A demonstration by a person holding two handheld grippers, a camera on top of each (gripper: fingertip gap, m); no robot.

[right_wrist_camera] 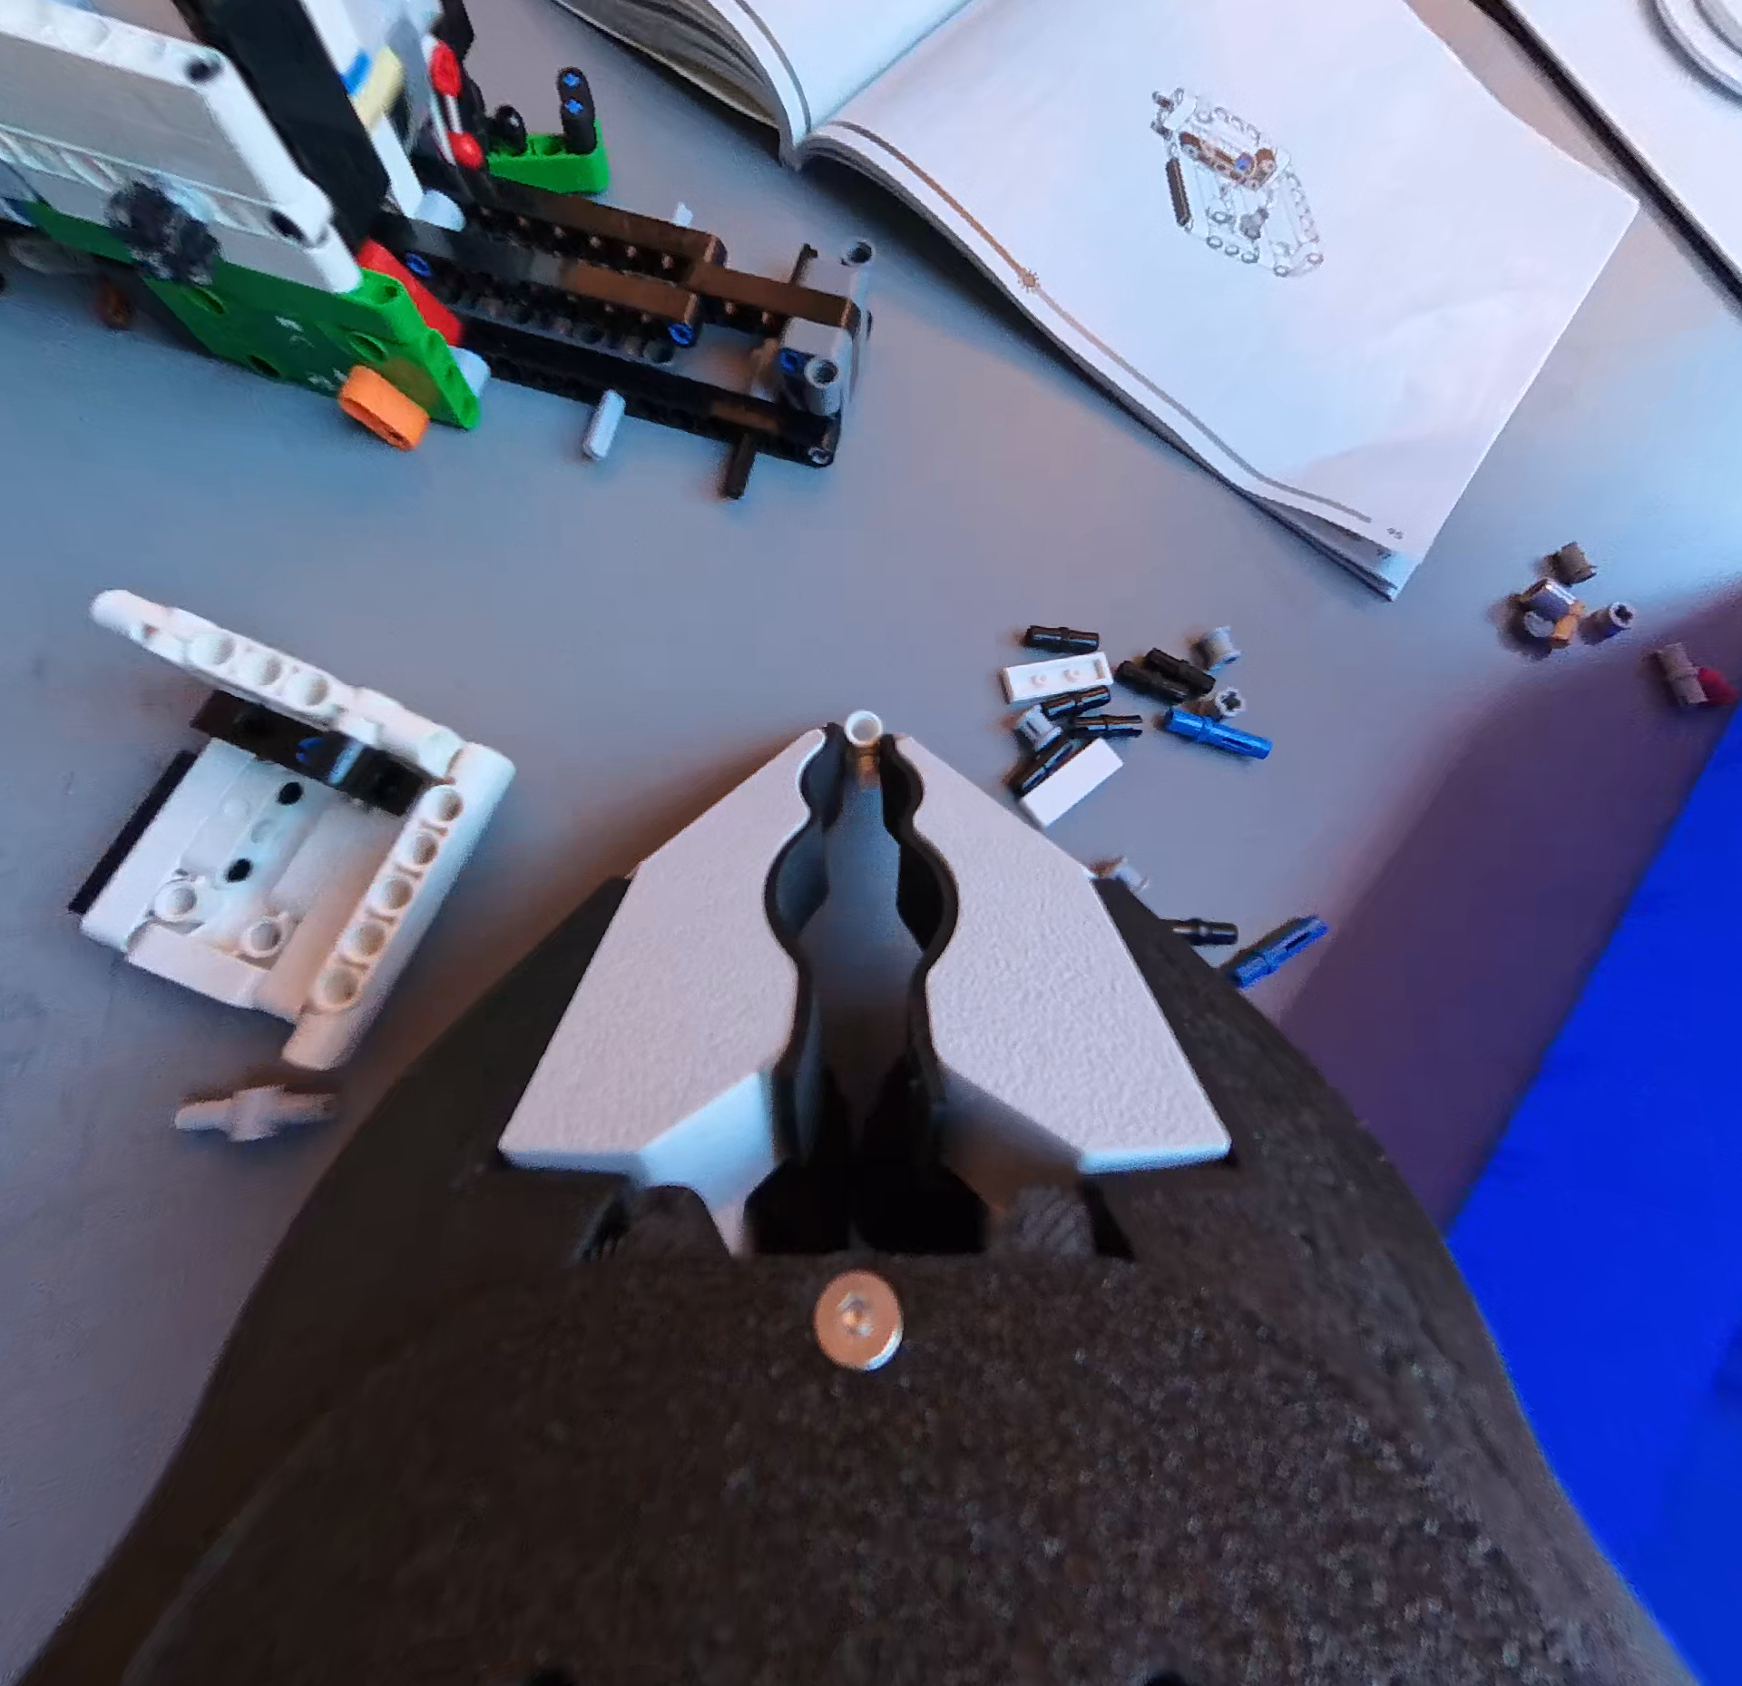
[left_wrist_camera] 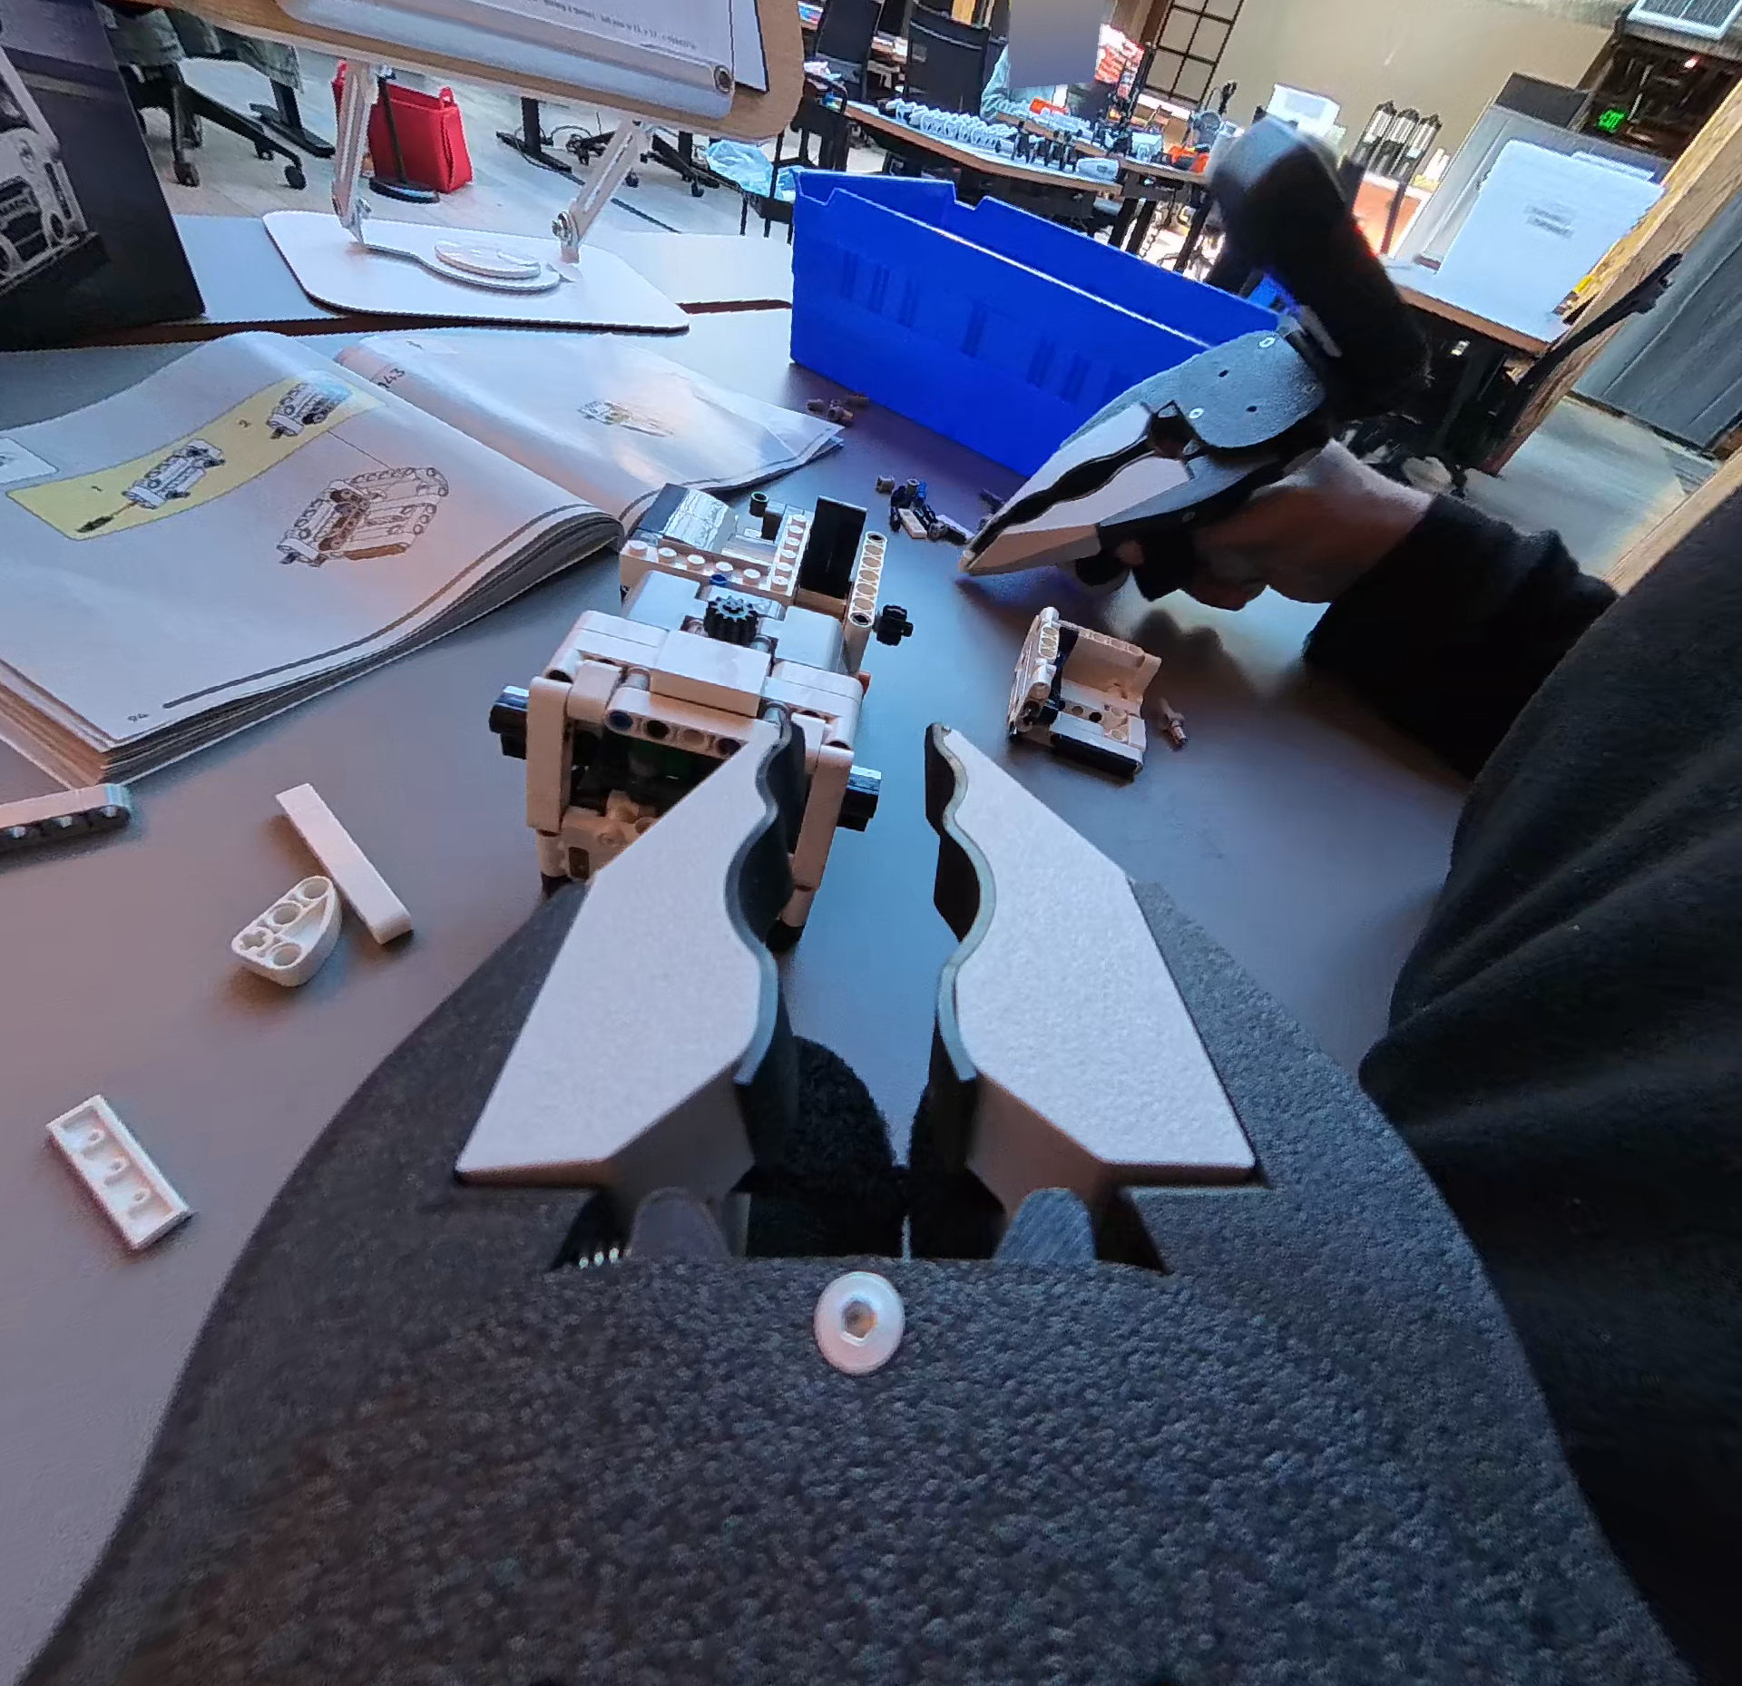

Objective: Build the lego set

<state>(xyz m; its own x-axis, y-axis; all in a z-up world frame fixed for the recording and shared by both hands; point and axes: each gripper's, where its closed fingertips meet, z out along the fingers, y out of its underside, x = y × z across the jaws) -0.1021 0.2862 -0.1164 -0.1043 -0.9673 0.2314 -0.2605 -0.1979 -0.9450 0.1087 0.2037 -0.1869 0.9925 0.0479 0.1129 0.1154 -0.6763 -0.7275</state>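
A long white and black lego vehicle (left_wrist_camera: 716, 679) lies on the grey table; the right wrist view shows its green and black side (right_wrist_camera: 396, 255). My left gripper (left_wrist_camera: 862, 745) is open, its left finger against the vehicle's near end. My right gripper (right_wrist_camera: 862, 740) is shut on a small light grey pin (right_wrist_camera: 862, 726) at its tips, held above the table; it also shows in the left wrist view (left_wrist_camera: 980, 561). A small white sub-assembly (right_wrist_camera: 283, 877) lies to its left, seen too in the left wrist view (left_wrist_camera: 1079, 698).
An open instruction book (left_wrist_camera: 283, 519) lies at the left, a blue bin (left_wrist_camera: 990, 321) at the back right. Loose white pieces (left_wrist_camera: 320, 877) lie at the left; a pile of small pins (right_wrist_camera: 1112, 707) lies right of my right gripper. A white stand (left_wrist_camera: 471, 264) is behind. Across from one pair of fingers to the other is roughly 25 cm.
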